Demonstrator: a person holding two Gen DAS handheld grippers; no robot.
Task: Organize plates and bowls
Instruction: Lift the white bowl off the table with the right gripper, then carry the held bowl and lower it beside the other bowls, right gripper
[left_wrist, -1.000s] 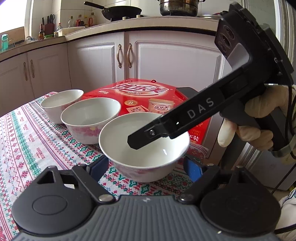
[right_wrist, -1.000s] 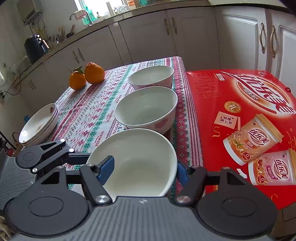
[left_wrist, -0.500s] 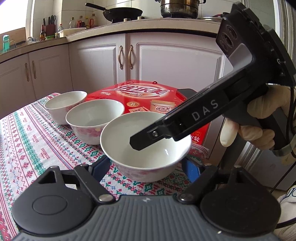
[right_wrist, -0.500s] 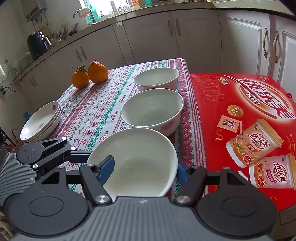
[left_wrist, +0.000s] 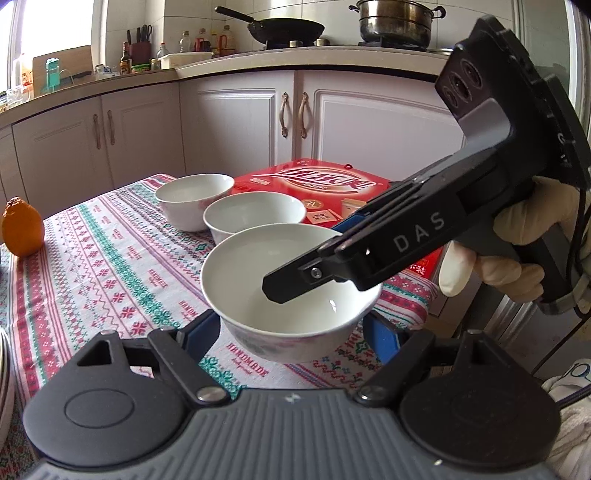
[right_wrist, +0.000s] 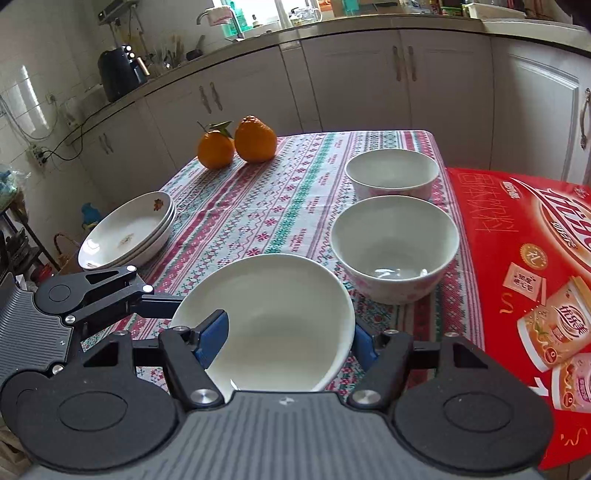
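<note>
A white bowl (left_wrist: 288, 295) with a pink pattern is held off the patterned tablecloth (left_wrist: 110, 273). My right gripper (right_wrist: 284, 332) is shut on it, one blue finger inside the rim and one outside; it also shows in the left wrist view (left_wrist: 295, 288). My left gripper (left_wrist: 291, 332) is open, its blue fingers on either side of the bowl's base. Two more white bowls (right_wrist: 393, 247) (right_wrist: 391, 173) stand in a row beyond. A stack of shallow plates (right_wrist: 129, 230) sits at the table's left edge.
Two oranges (right_wrist: 236, 146) lie at the far side of the table. A red printed box (right_wrist: 535, 266) lies to the right of the bowls. Kitchen cabinets (left_wrist: 236, 125) and a counter stand behind.
The held bowl has risen and shifted away from the red box, over the cloth. Both grippers moved with it; the plates and oranges came further into view.
</note>
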